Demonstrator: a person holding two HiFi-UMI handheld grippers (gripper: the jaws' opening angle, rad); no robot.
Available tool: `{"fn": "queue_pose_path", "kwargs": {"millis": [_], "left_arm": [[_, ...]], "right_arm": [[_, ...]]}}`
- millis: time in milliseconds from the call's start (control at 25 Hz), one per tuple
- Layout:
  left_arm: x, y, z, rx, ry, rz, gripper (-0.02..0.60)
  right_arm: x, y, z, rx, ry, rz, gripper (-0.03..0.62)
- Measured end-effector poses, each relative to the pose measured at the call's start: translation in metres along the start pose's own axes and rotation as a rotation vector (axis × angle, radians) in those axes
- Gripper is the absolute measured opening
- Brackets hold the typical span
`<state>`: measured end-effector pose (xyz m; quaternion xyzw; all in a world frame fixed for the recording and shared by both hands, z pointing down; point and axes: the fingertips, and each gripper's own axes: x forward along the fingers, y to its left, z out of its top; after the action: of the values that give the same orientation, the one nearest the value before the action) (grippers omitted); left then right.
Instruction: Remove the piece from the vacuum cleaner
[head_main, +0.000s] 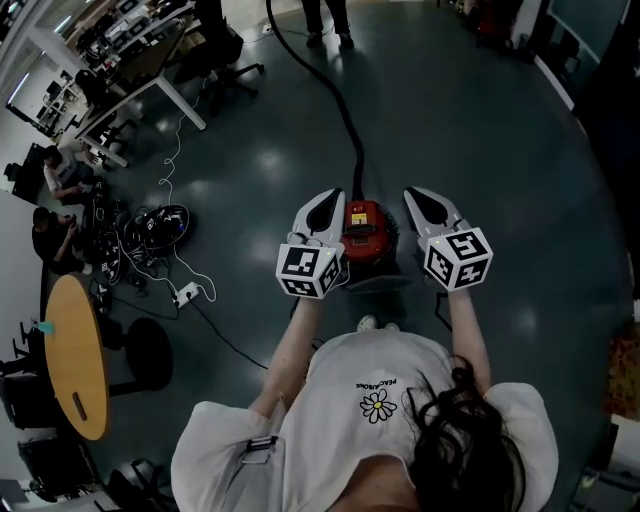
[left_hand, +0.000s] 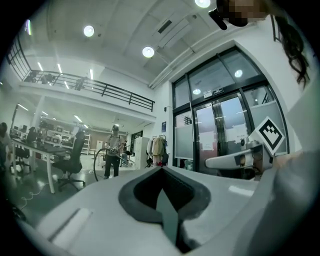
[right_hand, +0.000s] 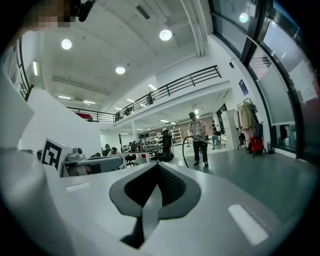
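Red canister vacuum cleaner (head_main: 366, 228) on floor, near feet. Left hand-held gripper (head_main: 322, 212) and right hand-held gripper (head_main: 428, 205) above it, jaws pressed together, empty. Black hose (head_main: 335, 95) probably the piece: light, bendy; grasp rigid cuff.

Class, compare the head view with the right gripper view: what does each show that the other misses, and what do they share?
Only the head view shows the red vacuum cleaner on the floor, seen between the two grippers, its black hose and the round wooden table. Only the right gripper view shows the ceiling lights, the balcony railing and hanging coats. Both show the right gripper, fingers closed and empty, and the left gripper beside it.
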<state>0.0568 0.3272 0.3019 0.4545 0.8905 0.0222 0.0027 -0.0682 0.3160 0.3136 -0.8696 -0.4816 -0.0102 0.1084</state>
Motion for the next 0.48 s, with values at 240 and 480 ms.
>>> {"fn": "queue_pose_path", "kwargs": {"millis": [240, 480], "left_arm": [[0.012, 0.015, -0.026, -0.028, 0.095, 0.003, 0.000], [0.022, 0.026, -0.080, -0.062, 0.239, -0.004, 0.000]], "right_arm": [[0.010, -0.014, -0.009, 0.005, 0.034, -0.021, 0.023], [0.016, -0.034, -0.048, 0.015, 0.133, -0.061, 0.023]]}}
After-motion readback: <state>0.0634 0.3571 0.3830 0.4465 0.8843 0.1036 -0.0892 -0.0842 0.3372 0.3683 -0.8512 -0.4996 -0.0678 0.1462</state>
